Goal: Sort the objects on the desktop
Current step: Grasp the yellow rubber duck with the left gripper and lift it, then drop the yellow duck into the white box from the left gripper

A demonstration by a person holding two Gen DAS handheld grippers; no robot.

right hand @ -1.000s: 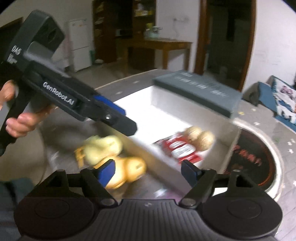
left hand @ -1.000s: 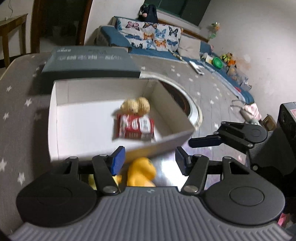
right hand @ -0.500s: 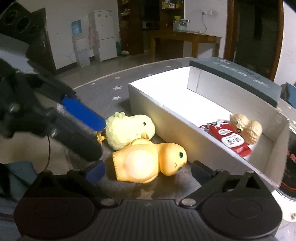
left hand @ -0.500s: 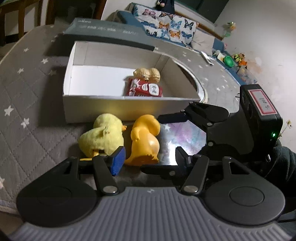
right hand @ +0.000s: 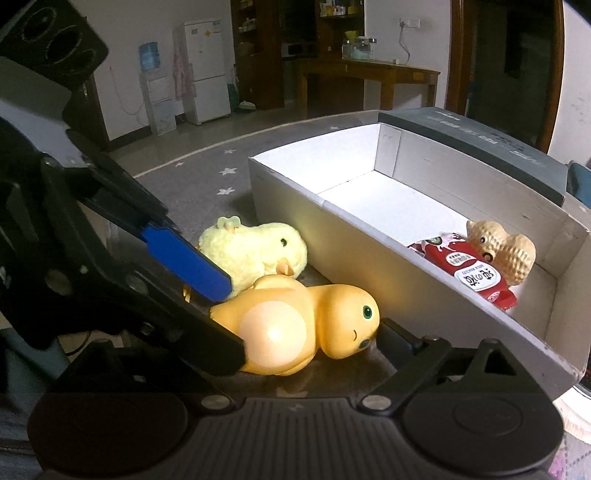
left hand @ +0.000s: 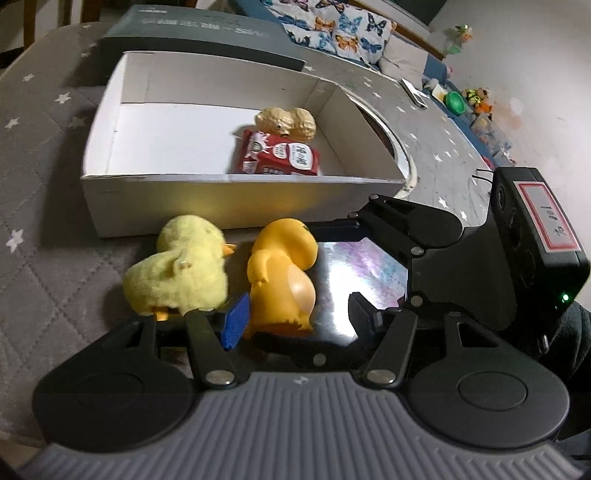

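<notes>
An orange rubber duck [left hand: 282, 273] [right hand: 295, 325] lies on its side on the table in front of a white cardboard box [left hand: 236, 203] [right hand: 332, 236]. A fluffy yellow chick [left hand: 177, 273] [right hand: 255, 251] lies beside it. In the box are a red snack packet [left hand: 280, 158] [right hand: 469, 277] and a peanut toy [left hand: 288, 120] [right hand: 502, 251]. My left gripper [left hand: 295, 317] is open, its fingers on either side of the duck's base. My right gripper [right hand: 295, 350] is open around the duck from the other side; its left finger is hidden by the left gripper.
A grey box lid [left hand: 199, 33] lies behind the box. The table has a grey star-patterned cloth [left hand: 37, 184] and a round inset [left hand: 399, 162] at the right. A sofa with butterfly cushions [left hand: 332, 29] stands beyond.
Both grippers have come down and closed in on the orange duck from opposite sides. The toys and the box have not moved.
</notes>
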